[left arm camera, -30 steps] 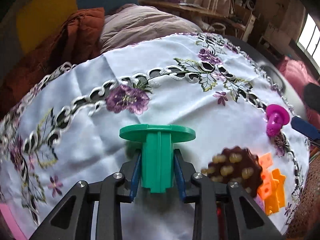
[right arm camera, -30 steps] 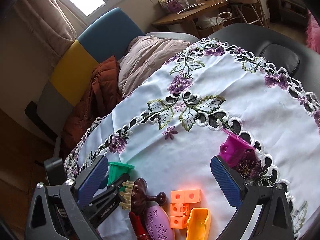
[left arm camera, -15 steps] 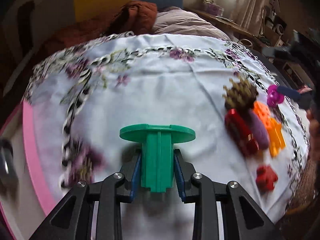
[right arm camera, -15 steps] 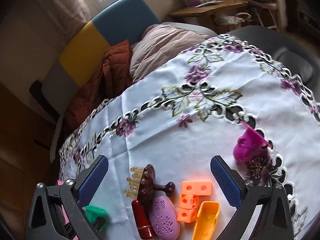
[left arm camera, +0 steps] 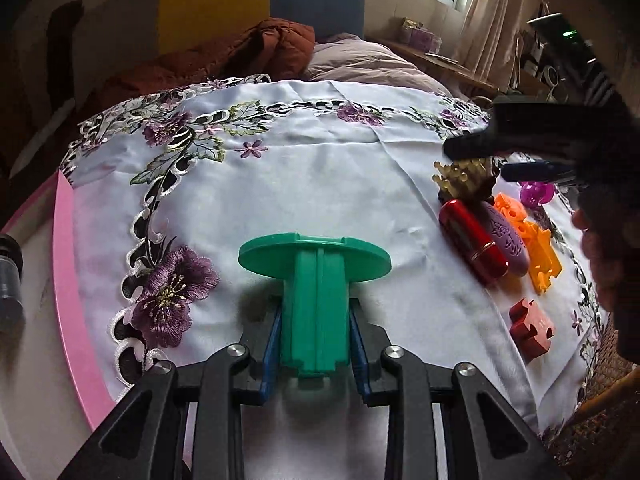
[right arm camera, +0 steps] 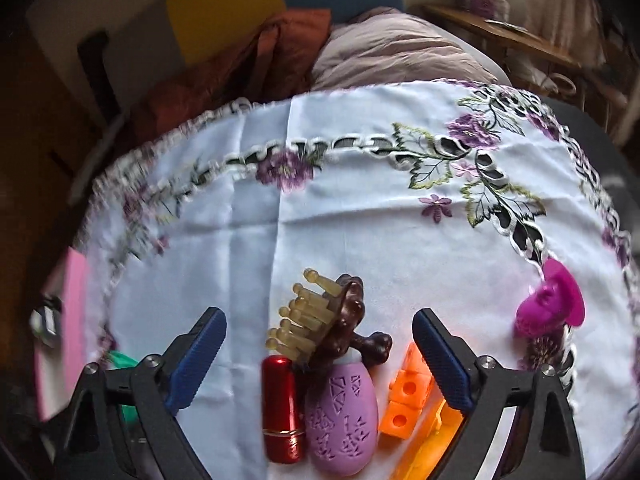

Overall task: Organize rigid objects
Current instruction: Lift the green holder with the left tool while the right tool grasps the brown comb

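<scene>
My left gripper point(left arm camera: 316, 344) is shut on a green plastic piece point(left arm camera: 316, 280) with a round disc top, held just above the white embroidered tablecloth point(left arm camera: 320, 160). To its right lie a brown bristle brush point(left arm camera: 464, 180), a red tube point(left arm camera: 472, 240), a purple oval piece point(left arm camera: 504, 236), orange blocks point(left arm camera: 528, 236) and a dark red block point(left arm camera: 530, 328). My right gripper point(right arm camera: 318, 320) hangs over this row. Its jaws are closing, with the brush point(right arm camera: 340, 328) between them and the pads not touching it. A magenta piece point(right arm camera: 552, 308) lies apart at the right.
The pink table rim point(left arm camera: 68, 280) shows at the left past the cloth's edge. Behind the table are a rust-coloured blanket point(left arm camera: 260, 48) and a mauve cushion point(left arm camera: 360, 64). A person's hand point(left arm camera: 612, 264) is at the right edge.
My left gripper has carried the green piece leftward, away from the row of objects. My right gripper has rolled and moved over the brush, and its jaws have narrowed a little.
</scene>
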Motion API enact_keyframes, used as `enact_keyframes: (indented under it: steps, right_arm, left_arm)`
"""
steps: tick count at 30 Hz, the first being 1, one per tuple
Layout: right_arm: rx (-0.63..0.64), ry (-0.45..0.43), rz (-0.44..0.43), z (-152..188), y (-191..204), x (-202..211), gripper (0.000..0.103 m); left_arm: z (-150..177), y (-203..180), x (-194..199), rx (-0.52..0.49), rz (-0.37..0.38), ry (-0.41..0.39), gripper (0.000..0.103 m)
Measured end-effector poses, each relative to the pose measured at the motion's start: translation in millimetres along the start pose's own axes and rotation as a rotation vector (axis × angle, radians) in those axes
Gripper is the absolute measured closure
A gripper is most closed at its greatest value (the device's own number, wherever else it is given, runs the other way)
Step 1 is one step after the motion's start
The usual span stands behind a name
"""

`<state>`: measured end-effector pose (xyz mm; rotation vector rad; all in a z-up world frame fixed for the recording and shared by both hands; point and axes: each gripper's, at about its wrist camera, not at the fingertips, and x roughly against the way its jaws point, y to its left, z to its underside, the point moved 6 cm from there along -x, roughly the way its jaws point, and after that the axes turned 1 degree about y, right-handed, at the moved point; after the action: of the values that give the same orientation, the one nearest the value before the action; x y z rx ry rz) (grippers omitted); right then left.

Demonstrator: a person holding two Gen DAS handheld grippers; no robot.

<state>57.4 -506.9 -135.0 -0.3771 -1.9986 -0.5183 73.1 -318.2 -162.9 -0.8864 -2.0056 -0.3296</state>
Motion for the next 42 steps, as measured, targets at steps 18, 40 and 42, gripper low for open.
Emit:
enact_keyframes:
  steps: [18,40,42]
  right_arm:
    - [0.219,0.003,-0.126,8.3,60.3,-26.3,0.064]
    - [0.206,0.000,-0.142,7.9,58.0,-31.4,0.063]
    - [0.212,-0.002,-0.138,8.2,59.3,-31.4,0.063]
  left_arm:
    - [1.2,1.1,4.9,0.019,-0.001,-0.023,0.074]
    - [1.8,23.6,98.6,0.088,-0.073,-0.140,0.074]
    - [2.5,27.1,106.6,0.097,-0.081,-0.153,0.074]
